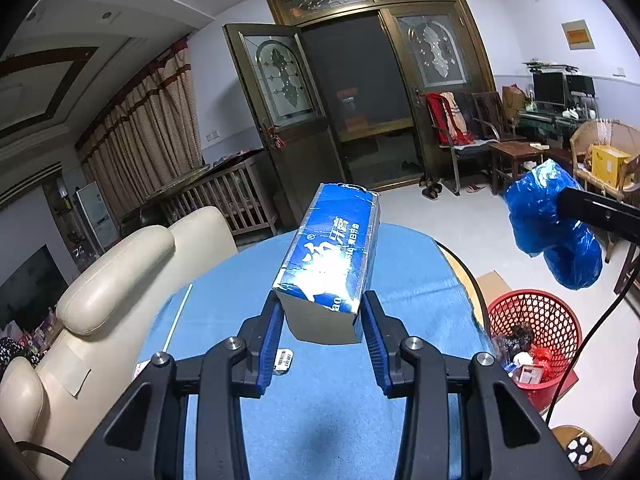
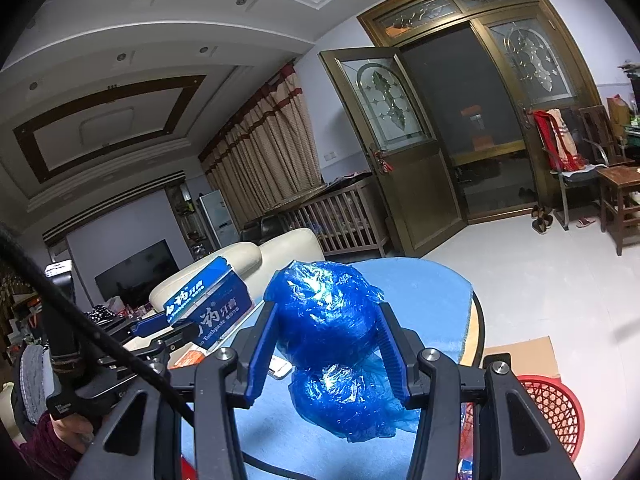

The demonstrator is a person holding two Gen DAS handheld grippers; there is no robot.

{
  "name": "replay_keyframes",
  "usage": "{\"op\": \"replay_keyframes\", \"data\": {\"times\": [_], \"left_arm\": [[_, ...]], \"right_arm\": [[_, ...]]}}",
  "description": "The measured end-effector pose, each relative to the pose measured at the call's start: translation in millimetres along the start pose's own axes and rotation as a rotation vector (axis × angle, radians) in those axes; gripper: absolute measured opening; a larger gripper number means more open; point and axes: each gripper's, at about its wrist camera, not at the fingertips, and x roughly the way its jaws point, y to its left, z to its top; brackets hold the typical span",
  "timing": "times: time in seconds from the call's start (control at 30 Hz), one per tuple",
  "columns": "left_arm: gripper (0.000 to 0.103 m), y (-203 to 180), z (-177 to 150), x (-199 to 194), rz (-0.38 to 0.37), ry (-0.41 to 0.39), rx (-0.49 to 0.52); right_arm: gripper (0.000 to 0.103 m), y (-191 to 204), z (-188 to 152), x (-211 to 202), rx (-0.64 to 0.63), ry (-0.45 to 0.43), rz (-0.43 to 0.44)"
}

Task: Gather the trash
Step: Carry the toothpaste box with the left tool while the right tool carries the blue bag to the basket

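Observation:
My left gripper [image 1: 323,314] is shut on a blue toothpaste box [image 1: 332,256] and holds it above the round table with the blue cloth [image 1: 312,392]. My right gripper [image 2: 326,338] is shut on a crumpled blue plastic bag [image 2: 328,320], held above the table's right side; the bag hangs down below the fingers. The bag also shows in the left wrist view [image 1: 548,224], and the box in the right wrist view [image 2: 208,304]. A red mesh waste basket [image 1: 536,340] with trash in it stands on the floor right of the table.
A cream leather sofa [image 1: 104,280] sits left of the table. A white straw [image 1: 178,318] and a barcode tag [image 1: 283,359] lie on the cloth. Flat cardboard [image 2: 520,352] lies on the floor by the basket [image 2: 548,404]. Chairs and a wooden stool [image 1: 516,156] stand far right.

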Motion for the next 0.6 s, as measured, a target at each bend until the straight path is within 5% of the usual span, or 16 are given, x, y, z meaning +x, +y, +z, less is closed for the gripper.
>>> {"op": "replay_keyframes", "data": {"times": [0.6], "left_arm": [[0.041, -18, 1, 10, -0.044, 0.040, 0.061]], "right_arm": [[0.052, -12, 6, -14, 0.056, 0.012, -0.037]]}}
